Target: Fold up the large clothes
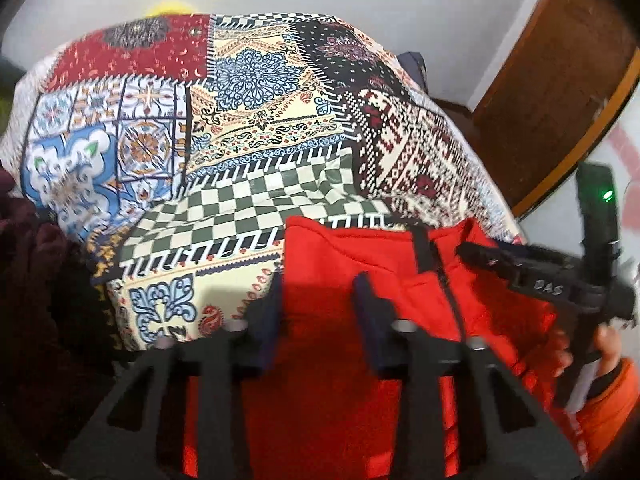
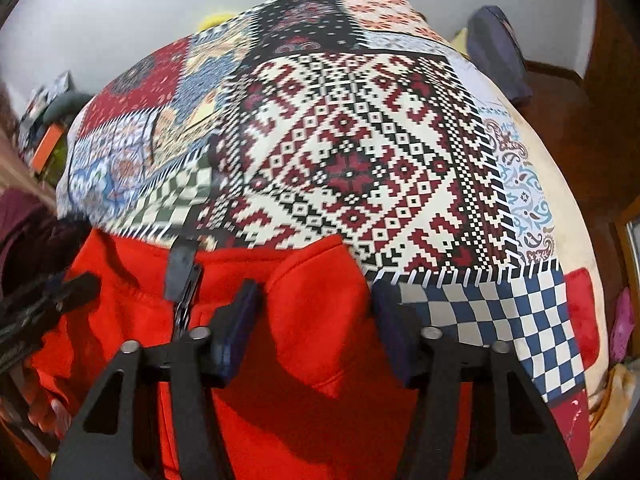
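Note:
A red zip-up garment [image 1: 348, 340] lies at the near edge of a bed covered with a patchwork spread [image 1: 248, 120]. Its black zipper [image 1: 444, 276] runs down the front. My left gripper [image 1: 320, 300] is open, its fingers wide apart over the garment's left part. The right gripper shows at the right of the left wrist view [image 1: 560, 288], held by a hand. In the right wrist view my right gripper [image 2: 316, 312] is open, straddling a raised fold of the red garment [image 2: 312, 304]. The zipper [image 2: 184, 280] lies to its left.
The spread [image 2: 360, 152] covers the whole bed. A wooden door [image 1: 552, 92] stands at the right, a blue bag [image 2: 500, 52] at the far corner. Dark maroon cloth [image 1: 32, 280] lies at the left. Boxes and clutter [image 2: 44, 120] sit at the far left.

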Demonstrator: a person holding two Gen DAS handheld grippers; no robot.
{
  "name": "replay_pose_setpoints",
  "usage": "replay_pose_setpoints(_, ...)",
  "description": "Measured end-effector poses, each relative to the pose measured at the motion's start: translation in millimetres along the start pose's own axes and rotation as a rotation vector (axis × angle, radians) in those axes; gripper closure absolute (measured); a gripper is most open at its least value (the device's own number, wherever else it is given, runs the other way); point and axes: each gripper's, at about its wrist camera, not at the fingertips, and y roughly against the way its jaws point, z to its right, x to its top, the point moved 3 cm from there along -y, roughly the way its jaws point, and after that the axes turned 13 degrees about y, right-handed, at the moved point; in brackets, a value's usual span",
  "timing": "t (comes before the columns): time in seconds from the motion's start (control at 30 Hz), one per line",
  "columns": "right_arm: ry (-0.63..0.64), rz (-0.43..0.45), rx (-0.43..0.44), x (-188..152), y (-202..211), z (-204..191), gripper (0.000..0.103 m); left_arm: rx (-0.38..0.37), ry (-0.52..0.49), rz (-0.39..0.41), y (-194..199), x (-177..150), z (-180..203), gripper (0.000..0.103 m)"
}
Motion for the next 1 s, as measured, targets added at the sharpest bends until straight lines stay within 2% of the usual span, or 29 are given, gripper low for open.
replay_pose_setpoints(0.1, 0.071, 0.0, -0.014, -5, 11, -11, 0.088, 0.005, -0.011, 0.0, 6, -2, 2, 0.092)
replay_pose_setpoints(0.17, 0.103, 0.006, -0.018, -8, 22, -18, 0.09, 0.014, -0.027, 0.006, 14, -4, 5, 0.094)
replay_pose_setpoints(0.23, 0.121, 0.026, -0.025, -10, 38, -25, 0.091, 0.015, -0.055, 0.023, 31, -9, 12, 0.094)
replay_pose_setpoints(0.37, 0.16, 0.11, -0.019, -17, 93, -38, 0.094, -0.012, -0.106, 0.065, 77, -23, 27, 0.094)
replay_pose_setpoints(0.6, 0.235, 0.154, -0.018, -54, 157, -72, 0.094, -0.067, -0.14, 0.096, 150, -70, 40, 0.095)
replay_pose_setpoints(0.8, 0.256, 0.125, -0.015, -99, 174, -89, 0.094, -0.105, -0.143, 0.058, 176, -130, 41, 0.095)
replay_pose_setpoints(1.0, 0.255, 0.061, -0.011, -147, 169, -99, 0.094, -0.129, -0.127, -0.001, 172, -183, 33, 0.094)
